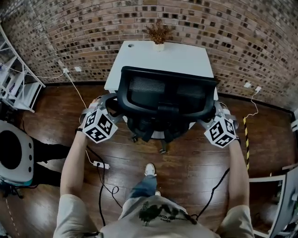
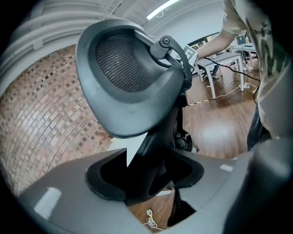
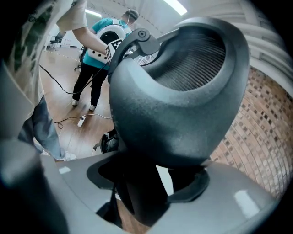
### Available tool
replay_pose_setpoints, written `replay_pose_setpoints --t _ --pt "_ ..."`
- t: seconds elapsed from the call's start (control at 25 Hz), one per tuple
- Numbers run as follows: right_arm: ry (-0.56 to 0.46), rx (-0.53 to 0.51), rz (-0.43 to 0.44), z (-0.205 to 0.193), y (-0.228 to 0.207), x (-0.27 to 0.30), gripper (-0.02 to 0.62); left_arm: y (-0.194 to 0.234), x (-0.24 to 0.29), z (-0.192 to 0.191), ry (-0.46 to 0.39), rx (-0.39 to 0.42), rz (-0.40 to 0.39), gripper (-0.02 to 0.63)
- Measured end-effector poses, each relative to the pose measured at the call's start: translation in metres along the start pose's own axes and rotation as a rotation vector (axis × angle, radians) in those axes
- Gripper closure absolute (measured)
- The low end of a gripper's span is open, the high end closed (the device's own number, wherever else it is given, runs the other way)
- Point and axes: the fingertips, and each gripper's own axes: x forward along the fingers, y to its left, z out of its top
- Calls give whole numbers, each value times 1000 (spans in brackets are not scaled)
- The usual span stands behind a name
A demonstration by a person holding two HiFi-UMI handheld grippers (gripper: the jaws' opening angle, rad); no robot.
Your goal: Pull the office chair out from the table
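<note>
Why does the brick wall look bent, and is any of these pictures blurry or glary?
Head view: the wide lens bows the brick wall; even light, the office chair sharp. Left gripper view: black corners, a ceiling light glares, the near jaws soft. Right gripper view: same bulge, the chair looming large, jaws blurred.

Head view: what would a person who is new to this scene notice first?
The black office chair fills the middle, its mesh back against the white table by the brick wall. The left gripper and the right gripper each have their jaws closed on one side of the chair. A small dried plant stands at the table's far edge.
</note>
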Motion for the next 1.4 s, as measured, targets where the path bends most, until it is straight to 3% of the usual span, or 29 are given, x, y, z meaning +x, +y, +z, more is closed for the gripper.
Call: replay_pose_setpoints --t 0.32,0.8,1.4 --pt "4 -9 12 -7 28 -34 304 -43 -28 12 -2 -3 20 334" --pt "4 -20 6 14 87 -88 313 -93 -85 9 36 -25 -28 334" --pt "72 10 -23 36 155 -146 313 -146 -152 5 -18 9 -40 333"
